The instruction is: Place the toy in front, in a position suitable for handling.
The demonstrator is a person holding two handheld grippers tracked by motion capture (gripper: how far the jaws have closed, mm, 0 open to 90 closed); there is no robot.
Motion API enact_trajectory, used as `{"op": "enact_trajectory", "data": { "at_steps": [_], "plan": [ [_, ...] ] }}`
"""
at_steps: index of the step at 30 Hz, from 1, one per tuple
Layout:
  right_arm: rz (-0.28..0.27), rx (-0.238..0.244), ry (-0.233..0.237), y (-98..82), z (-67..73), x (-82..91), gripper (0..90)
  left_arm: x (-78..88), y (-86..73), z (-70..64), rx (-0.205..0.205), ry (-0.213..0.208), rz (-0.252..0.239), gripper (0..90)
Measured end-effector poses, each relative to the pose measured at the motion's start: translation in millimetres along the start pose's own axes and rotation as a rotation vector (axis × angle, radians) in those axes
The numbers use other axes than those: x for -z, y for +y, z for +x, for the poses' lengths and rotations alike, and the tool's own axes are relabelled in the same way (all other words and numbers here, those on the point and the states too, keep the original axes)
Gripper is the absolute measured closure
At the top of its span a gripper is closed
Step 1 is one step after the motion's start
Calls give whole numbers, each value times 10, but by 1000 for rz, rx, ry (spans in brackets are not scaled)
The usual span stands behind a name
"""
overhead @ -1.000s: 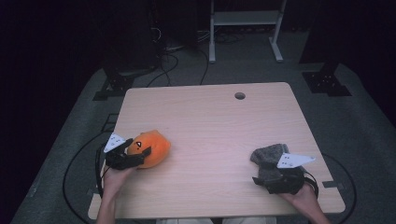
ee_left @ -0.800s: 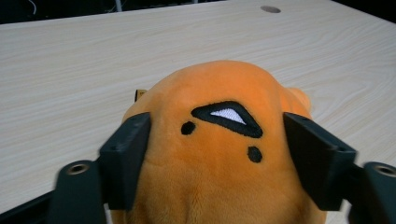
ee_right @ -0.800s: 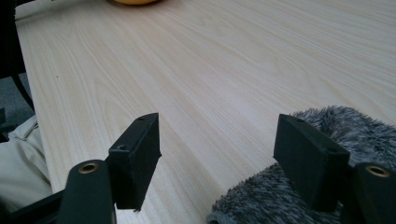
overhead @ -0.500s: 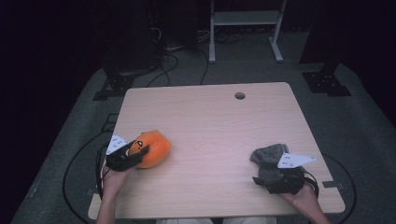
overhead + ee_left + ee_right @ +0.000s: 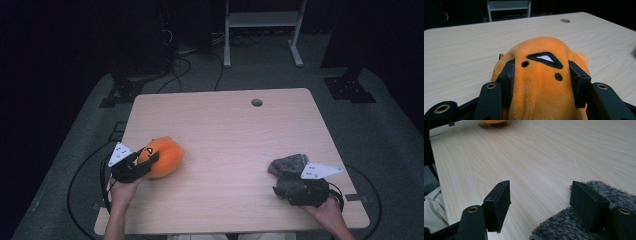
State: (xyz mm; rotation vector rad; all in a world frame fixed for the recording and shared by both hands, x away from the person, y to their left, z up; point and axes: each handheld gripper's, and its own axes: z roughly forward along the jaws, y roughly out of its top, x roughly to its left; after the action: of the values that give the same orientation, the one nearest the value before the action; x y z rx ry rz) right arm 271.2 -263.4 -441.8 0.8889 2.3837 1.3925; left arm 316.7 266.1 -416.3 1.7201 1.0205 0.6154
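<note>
A light wooden rectangular table (image 5: 235, 125) with a round cable hole (image 5: 257, 102) near its far edge is set on grey carpeted floor (image 5: 380, 135). A white metal frame (image 5: 262, 30) is seen beyond, in darkness.

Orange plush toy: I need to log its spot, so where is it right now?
In the high view, the orange plush toy lies at the table's left front, clamped in the left tongs.

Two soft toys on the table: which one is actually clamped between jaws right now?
The orange plush toy. The left gripper has just closed on it, pads pressing its sides. The grey plush toy only lies beside one jaw of the open right gripper.
</note>
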Motion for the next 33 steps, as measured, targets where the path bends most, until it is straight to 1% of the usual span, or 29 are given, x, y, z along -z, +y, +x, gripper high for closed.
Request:
{"op": "enact_trajectory", "data": {
  "at_steps": [2,3,4,7,8,9,10,11,12,13,15,17,19,22,23,24,27,28,29,30,31,32,33],
  "plan": [
    [-14,-4,-9,3,-9,24,316,-18,30,-78,-12,-24,-6,495],
    [-21,-8,-13,5,-15,35,316,-18,30,-78,-12,-24,-6,494],
    [-26,-13,-18,9,-26,45,316,-44,64,-162,-29,-47,-14,493],
    [-29,-18,-30,18,-61,48,319,-96,104,-291,-52,-82,-17,492],
    [-29,-18,-30,18,-61,48,319,-96,104,-291,-52,-82,-17,492],
    [-20,-26,-44,26,-94,39,323,-145,127,-400,-68,-113,-17,491],
    [-20,-26,-44,26,-94,39,323,-145,127,-400,-68,-113,-17,490],
    [-19,-39,-54,39,-131,32,333,-184,145,-485,-87,-131,-13,490],
    [-19,-39,-54,39,-131,32,333,-184,145,-485,-87,-131,-13,491],
    [-15,-43,-66,58,-167,26,341,-231,155,-584,-104,-152,-11,490],
    [-17,-49,-83,79,-207,22,354,-272,162,-673,-118,-175,-6,490],
    [-20,-70,-84,90,-246,21,370,-316,170,-755,-125,-200,-6,490],
    [0,-67,-102,114,-282,9,377,-360,175,-843,-138,-217,-7,489],
    [7,-88,-118,143,-341,-7,380,-425,180,-970,-158,-242,-8,487],
    [7,-88,-118,143,-341,-7,380,-425,180,-970,-158,-242,-8,487],
    [23,-95,-128,163,-383,-39,385,-472,178,-1045,-168,-262,0,487],
    [38,-108,-140,175,-425,-91,395,-542,167,-1143,-183,-282,9,485],
    [51,-110,-146,174,-439,-110,401,-563,166,-1170,-192,-288,13,484],
    [66,-115,-147,170,-450,-133,404,-581,162,-1198,-191,-292,14,482],
    [66,-115,-147,170,-450,-133,404,-581,162,-1198,-191,-292,14,482],
    [106,-116,-153,155,-470,-180,414,-618,158,-1253,-204,-305,23,481],
    [106,-116,-153,155,-470,-180,414,-618,158,-1253,-204,-305,23,481],
    [129,-111,-162,147,-479,-212,431,-640,155,-1286,-207,-309,21,481]
  ]
}}
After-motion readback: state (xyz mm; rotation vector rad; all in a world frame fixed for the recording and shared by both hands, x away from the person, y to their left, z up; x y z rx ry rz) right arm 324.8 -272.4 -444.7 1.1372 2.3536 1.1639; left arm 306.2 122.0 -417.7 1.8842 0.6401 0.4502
